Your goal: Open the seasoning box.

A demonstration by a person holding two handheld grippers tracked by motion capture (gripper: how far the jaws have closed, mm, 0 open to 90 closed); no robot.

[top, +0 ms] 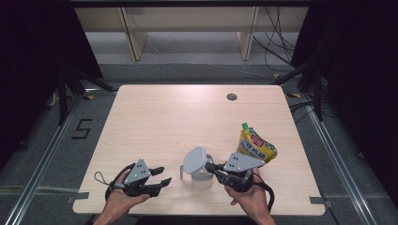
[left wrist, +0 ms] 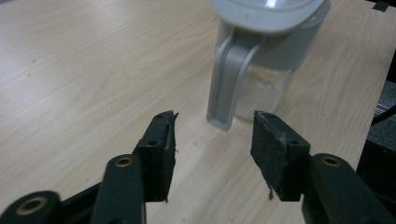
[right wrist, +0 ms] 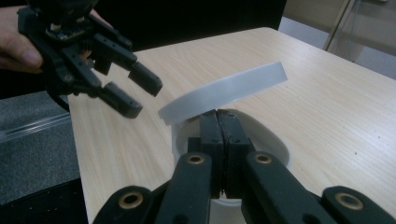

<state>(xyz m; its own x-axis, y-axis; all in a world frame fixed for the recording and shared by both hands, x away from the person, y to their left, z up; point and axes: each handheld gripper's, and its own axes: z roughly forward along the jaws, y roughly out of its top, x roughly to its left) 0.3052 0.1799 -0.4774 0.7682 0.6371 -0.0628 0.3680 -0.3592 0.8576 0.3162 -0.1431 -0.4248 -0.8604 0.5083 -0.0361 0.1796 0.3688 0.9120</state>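
A clear jug (top: pixel 202 180) with a grey handle (left wrist: pixel 229 79) stands near the table's front edge. Its round grey lid (top: pixel 195 159) is tilted up off the white rim (right wrist: pixel 273 137). My right gripper (top: pixel 210 166) reaches in from the right, its jaws pressed together at the lid's (right wrist: pixel 224 91) near edge. The right gripper's (right wrist: pixel 218 115) jaws appear to pinch that edge. My left gripper (top: pixel 164 174) lies open left of the jug. Seen from the left gripper (left wrist: pixel 215 126), the handle is a short way ahead, between the jaws' line.
A yellow pouch (top: pixel 256 146) with a green cap stands just right of the jug, behind my right hand. A grommet hole (top: pixel 231 97) sits at the back of the wooden table (top: pixel 164 117). Black frames and cables surround the table.
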